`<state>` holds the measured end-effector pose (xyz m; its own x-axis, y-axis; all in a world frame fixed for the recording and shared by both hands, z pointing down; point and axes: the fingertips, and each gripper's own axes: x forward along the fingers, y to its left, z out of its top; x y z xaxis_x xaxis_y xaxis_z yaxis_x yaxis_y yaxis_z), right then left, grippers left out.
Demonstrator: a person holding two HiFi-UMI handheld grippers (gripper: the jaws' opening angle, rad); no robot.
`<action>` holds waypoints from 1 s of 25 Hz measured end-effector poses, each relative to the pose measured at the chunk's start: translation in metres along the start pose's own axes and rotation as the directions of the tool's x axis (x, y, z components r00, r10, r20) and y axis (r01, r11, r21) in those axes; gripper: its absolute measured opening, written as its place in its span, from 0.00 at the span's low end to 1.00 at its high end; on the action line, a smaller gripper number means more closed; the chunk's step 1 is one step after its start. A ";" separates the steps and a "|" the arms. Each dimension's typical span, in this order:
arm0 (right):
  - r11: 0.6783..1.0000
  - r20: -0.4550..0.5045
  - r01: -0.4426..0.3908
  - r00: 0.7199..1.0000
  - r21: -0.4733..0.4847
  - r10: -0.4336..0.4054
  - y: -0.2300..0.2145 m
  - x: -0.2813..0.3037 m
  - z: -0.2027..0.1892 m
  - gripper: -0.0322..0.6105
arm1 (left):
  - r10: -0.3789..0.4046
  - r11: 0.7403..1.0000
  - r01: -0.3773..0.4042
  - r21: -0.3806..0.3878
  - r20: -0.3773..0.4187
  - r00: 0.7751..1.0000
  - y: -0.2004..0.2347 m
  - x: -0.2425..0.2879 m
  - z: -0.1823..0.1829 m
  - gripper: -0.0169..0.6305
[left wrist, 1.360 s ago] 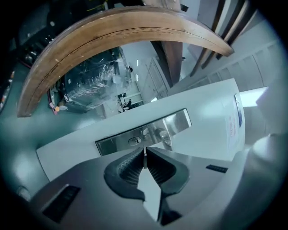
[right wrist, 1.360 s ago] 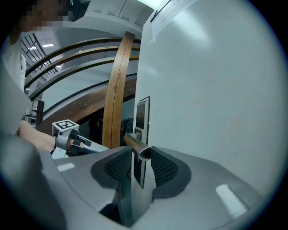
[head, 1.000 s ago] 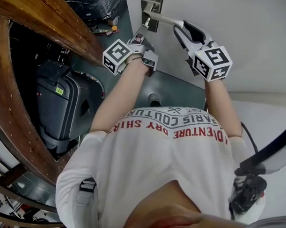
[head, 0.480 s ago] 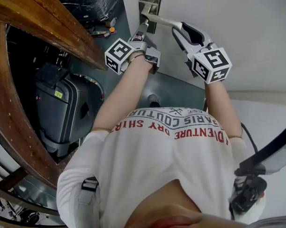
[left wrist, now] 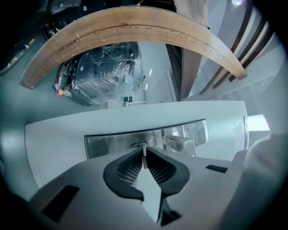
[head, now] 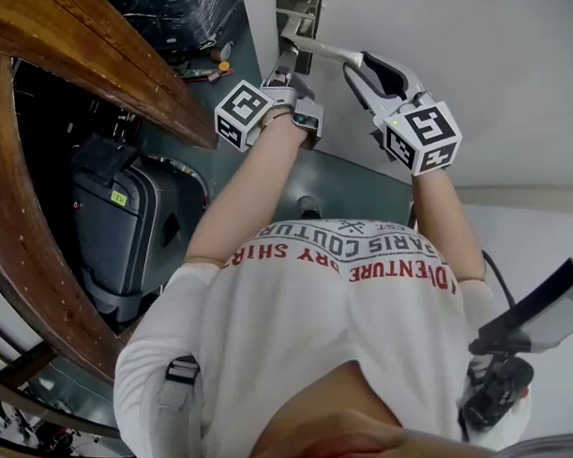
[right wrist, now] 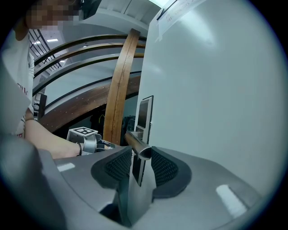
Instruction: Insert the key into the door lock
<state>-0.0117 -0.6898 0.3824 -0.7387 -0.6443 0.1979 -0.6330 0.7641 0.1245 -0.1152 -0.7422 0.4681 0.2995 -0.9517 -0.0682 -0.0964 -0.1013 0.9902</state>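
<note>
Jaws of the left gripper (left wrist: 144,152) are pinched shut on a thin silvery metal key (left wrist: 144,160), held edge-on with its tip pointing straight ahead. That tip meets a small oval keyhole surround (left wrist: 137,145) in the long brushed-steel lock plate (left wrist: 108,143), which is set in the white door (left wrist: 58,134). The right gripper (right wrist: 141,155) has its ribbed black pads closed around the free end of the round steel door handle (right wrist: 134,140), which juts out from the same plate.

By my reading the task is close to its end but not plainly finished. The key is gripped, lined up and at the mouth of the lock, and what seems left is to push it fully home.

How deep the blade sits cannot be told: the left gripper's own dark pads cover most of the key and the lower part of the keyhole. From the head view the key and keyhole are hidden behind the left gripper, and the lock plate is cut off at the top edge. The curved brown wooden beam (left wrist: 135,22) above the door is only background
</note>
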 end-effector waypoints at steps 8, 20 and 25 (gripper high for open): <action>0.996 -0.050 0.090 0.995 0.022 -0.089 -0.015 -0.018 -0.013 0.26 | 0.006 0.955 0.035 0.295 -0.138 0.990 -0.001 -0.032 -0.001 0.20; 0.989 -0.089 -0.134 0.986 0.063 0.139 0.188 -0.165 -0.018 0.05 | 0.126 0.323 0.535 0.781 -0.596 0.793 -0.115 -0.270 -0.126 0.03; 0.978 -0.201 -0.191 0.958 0.088 0.205 0.274 -0.214 -0.049 0.05 | 0.163 0.257 0.613 0.747 -0.659 0.734 -0.122 -0.357 -0.157 0.03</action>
<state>-0.0159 -0.3408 0.4216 -0.7910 -0.4538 0.4103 -0.4982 0.8671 -0.0015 -0.0616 -0.3443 0.3911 0.8298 -0.5240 0.1918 -0.5500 -0.8263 0.1218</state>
